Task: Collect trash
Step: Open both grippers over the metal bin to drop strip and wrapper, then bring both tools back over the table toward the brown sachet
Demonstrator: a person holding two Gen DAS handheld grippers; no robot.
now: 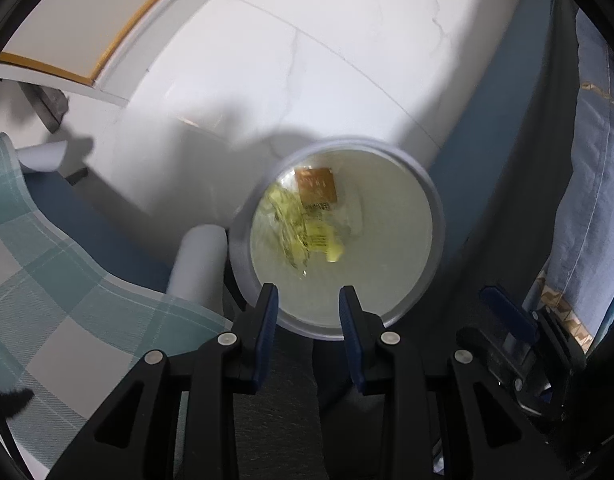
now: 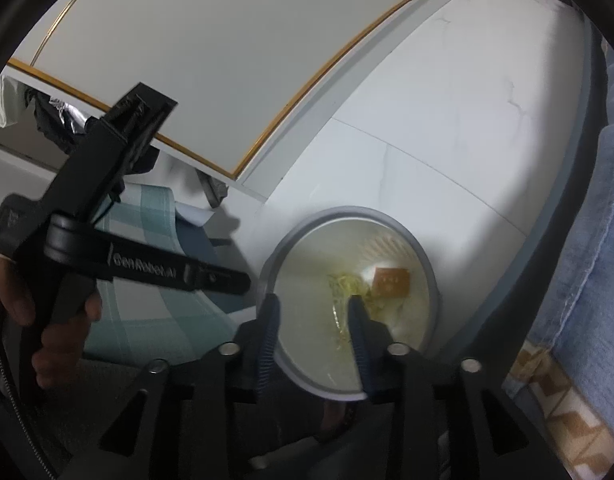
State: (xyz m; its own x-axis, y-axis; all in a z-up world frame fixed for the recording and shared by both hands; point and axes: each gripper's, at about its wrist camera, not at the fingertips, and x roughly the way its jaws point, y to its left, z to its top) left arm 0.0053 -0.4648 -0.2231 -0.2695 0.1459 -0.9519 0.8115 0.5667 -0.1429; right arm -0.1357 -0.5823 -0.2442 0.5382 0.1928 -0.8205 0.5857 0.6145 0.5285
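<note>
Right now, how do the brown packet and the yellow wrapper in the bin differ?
The brown packet is flat, opaque and squarish; the yellow wrapper is crumpled, see-through and sprawling. The packet lies nearer the bin's wall, the wrapper toward the middle. Both lie at the bottom, touching, with both grippers open above.

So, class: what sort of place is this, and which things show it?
Probably a bedroom at home: checked bedding on one side, blue bedding on the other, and a small waste bin on the pale tiled floor between them.
</note>
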